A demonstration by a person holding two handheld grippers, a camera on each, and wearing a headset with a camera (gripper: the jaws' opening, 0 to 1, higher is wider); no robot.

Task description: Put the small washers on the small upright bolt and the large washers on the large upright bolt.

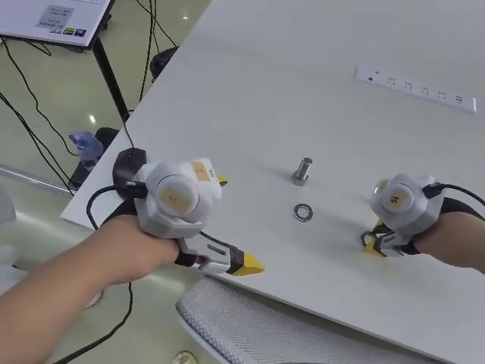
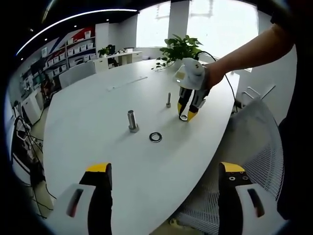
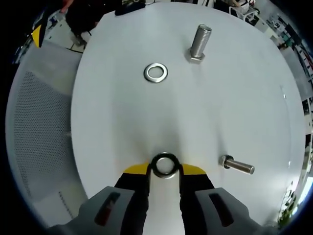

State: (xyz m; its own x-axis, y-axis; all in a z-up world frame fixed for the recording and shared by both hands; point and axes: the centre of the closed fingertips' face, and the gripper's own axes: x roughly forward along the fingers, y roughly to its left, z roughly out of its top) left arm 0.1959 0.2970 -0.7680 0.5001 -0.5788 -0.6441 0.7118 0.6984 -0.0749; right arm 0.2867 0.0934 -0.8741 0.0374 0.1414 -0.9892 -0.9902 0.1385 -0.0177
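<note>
Two grippers work at the near edge of the white table (image 1: 250, 68) in the head view: the left gripper (image 1: 236, 223) at the rim, the right gripper (image 1: 371, 244) low over the top. Between them stands the large bolt (image 1: 302, 171), a loose washer (image 1: 298, 212) just in front of it.

From the left gripper view, its own jaws gape wide around nothing. The large bolt (image 2: 132, 121) and loose washer (image 2: 151, 136) lie well ahead, the small bolt (image 2: 168, 100) beyond.

From the right gripper view, the jaws are pinched narrow on a gripped washer (image 3: 165, 155) down at the table, with the small bolt (image 3: 237, 165) just beside it, apart.
</note>
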